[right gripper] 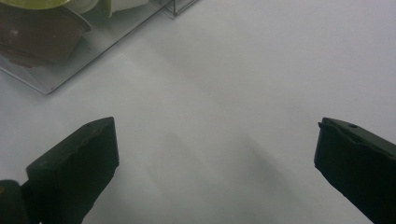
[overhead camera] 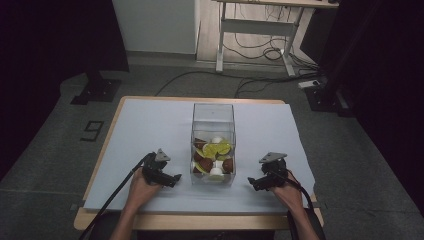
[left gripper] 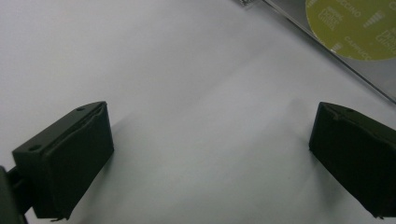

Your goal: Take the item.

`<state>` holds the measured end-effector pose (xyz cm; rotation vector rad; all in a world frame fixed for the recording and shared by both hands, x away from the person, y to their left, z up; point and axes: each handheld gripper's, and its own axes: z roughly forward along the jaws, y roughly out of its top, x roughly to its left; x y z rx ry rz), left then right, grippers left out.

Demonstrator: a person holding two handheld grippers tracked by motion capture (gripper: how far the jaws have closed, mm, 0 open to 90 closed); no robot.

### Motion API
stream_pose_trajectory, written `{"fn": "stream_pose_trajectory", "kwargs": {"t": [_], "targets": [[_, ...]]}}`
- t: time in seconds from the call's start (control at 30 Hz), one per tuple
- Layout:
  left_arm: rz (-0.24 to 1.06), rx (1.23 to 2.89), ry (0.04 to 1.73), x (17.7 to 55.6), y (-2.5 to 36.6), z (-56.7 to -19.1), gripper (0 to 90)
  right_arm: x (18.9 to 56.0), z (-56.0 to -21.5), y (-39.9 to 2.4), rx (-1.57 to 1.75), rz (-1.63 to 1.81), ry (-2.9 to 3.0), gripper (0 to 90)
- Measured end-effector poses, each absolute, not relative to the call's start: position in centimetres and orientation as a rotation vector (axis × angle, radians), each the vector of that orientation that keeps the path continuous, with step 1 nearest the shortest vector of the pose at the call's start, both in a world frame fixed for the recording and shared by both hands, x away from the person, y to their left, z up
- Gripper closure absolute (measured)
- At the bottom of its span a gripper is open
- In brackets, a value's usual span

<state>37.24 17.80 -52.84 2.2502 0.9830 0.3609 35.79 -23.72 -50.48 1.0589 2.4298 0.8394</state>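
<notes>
A clear plastic box (overhead camera: pixel 213 114) stands upright in the middle of the table, its lower part holding several coffee capsules (overhead camera: pixel 214 156) in brown, lime green and white. My left gripper (overhead camera: pixel 176 180) rests on the white mat just left of the box, jaws wide apart with nothing between them. My right gripper (overhead camera: pixel 251 182) rests just right of the box, also open and empty. In the left gripper view a lime capsule lid (left gripper: pixel 356 27) shows behind the box wall. In the right gripper view a brown capsule (right gripper: pixel 35 32) lies behind the box's corner.
A white mat (overhead camera: pixel 150 130) covers the wooden table (overhead camera: pixel 100 220). Beyond the table are a desk frame (overhead camera: pixel 255 30), loose cables (overhead camera: pixel 260 50) on the grey floor and dark stands (overhead camera: pixel 95 90) at both sides. Bare mat surrounds the box.
</notes>
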Motion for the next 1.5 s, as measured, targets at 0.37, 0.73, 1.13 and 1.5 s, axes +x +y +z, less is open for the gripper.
{"fn": "stream_pose_trajectory", "kwargs": {"t": [0.37,0.73,1.13,1.5], "targets": [[0.362,2.252,0.982,37.2,17.8,-52.8,0.0,35.3,-48.2,-23.8,1.024,0.897,2.422,2.3],[0.363,2.251,0.983,37.2,17.8,-52.8,0.0,34.6,-45.9,-23.1,1.046,0.96,2.43,6.9],[0.363,2.251,0.983,37.2,17.8,-52.9,0.0,34.7,-43.5,-21.5,0.998,1.047,2.435,6.6],[0.363,2.251,0.982,37.2,17.8,-52.9,0.0,35.2,-41.8,-19.1,0.949,1.103,2.475,7.2]]}}
